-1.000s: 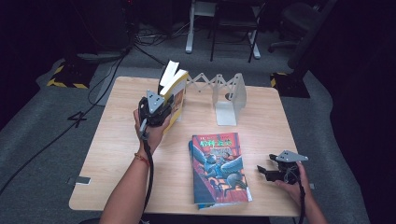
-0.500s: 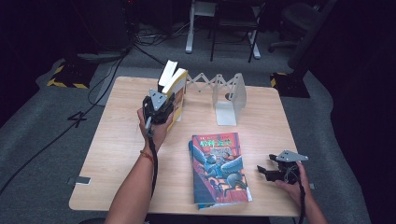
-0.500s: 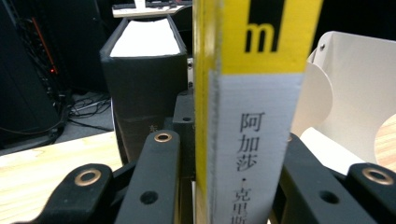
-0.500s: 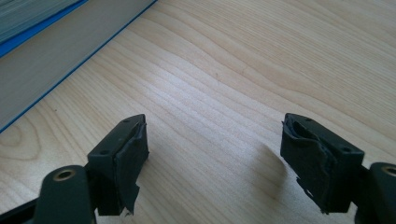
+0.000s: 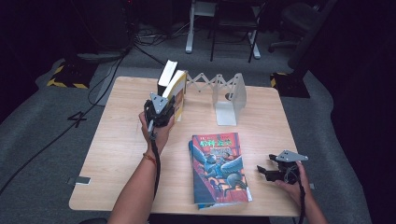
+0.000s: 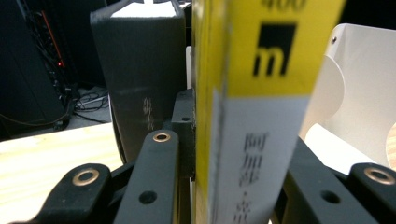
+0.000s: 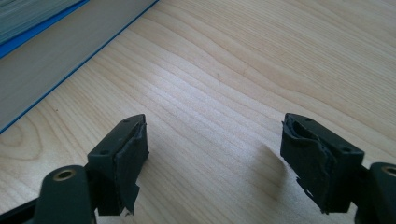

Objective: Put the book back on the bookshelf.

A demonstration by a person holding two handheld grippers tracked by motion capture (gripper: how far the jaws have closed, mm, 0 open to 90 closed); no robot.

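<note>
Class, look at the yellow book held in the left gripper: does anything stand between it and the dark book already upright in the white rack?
Nothing visible does. The yellow book, clamped in the left gripper, stands just beside the dark book, a narrow gap between them in the left gripper view.

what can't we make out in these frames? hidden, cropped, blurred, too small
- Left gripper view: the yellow book is clamped between the jaws; its spine text is blurred and cut off by the top and bottom edges.
- High view: the dark book behind it shows no readable title, too small.
- Right gripper view: the blue-edged book is cropped by the frame corner; its cover is unseen there.
- High view: the bookend base detail is too small.
</note>
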